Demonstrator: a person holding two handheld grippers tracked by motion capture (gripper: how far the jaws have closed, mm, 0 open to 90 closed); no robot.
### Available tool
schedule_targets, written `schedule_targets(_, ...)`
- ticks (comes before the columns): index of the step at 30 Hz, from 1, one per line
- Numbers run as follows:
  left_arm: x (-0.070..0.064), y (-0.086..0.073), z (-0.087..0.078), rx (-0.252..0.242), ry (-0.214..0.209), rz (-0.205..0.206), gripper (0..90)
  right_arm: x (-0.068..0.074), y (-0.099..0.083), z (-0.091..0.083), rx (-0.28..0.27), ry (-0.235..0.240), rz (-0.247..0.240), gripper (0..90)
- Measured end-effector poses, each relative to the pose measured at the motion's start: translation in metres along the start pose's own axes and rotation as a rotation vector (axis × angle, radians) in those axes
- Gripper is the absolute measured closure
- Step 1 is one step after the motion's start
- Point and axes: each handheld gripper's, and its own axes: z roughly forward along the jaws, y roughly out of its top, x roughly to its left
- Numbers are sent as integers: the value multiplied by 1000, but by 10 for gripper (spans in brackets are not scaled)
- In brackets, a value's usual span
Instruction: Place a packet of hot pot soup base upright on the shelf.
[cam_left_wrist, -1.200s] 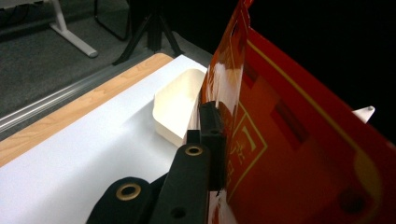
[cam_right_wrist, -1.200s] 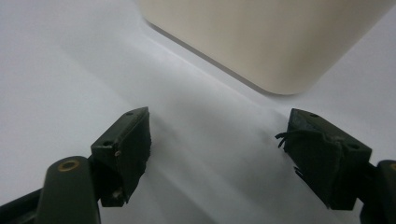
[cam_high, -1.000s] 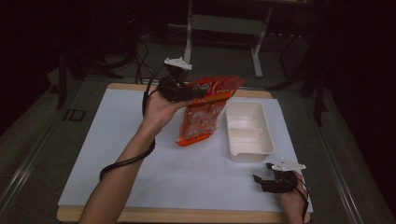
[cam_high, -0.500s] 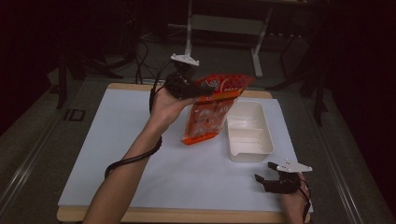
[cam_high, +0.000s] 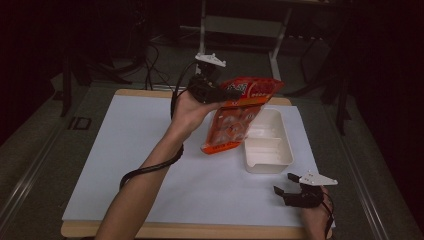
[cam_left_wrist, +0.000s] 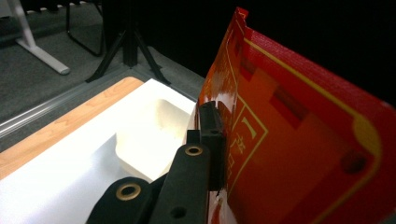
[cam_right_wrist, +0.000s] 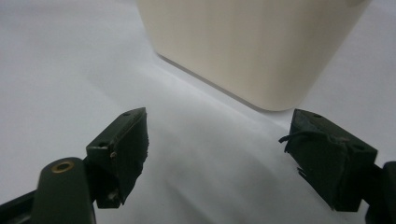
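A white sheet covers most of a wooden table, whose pale edge shows along the near and far sides. The room around it is dark, with grey floor, a metal stand and black cables beyond the far edge.

On the right half of the sheet sits a cream rectangular tub, open at the top; its inside looks bare, though the orange snack bag hides its left rim in the high view.

The left gripper is raised over the far middle of the table, its jaws clamped on the top edge of the snack bag, which hangs tilted, its lower end at the near left of the tub. In the left gripper view the bag is pinched flat between the black jaws.

The right gripper rests low at the near right corner, jaws spread apart and holding nothing, pointing at the tub's near wall.
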Motion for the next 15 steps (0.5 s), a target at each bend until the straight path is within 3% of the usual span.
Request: schedule_targets(15,-16,15,22,7,-28,18,900,0,0,-1,-16,11,-2,202)
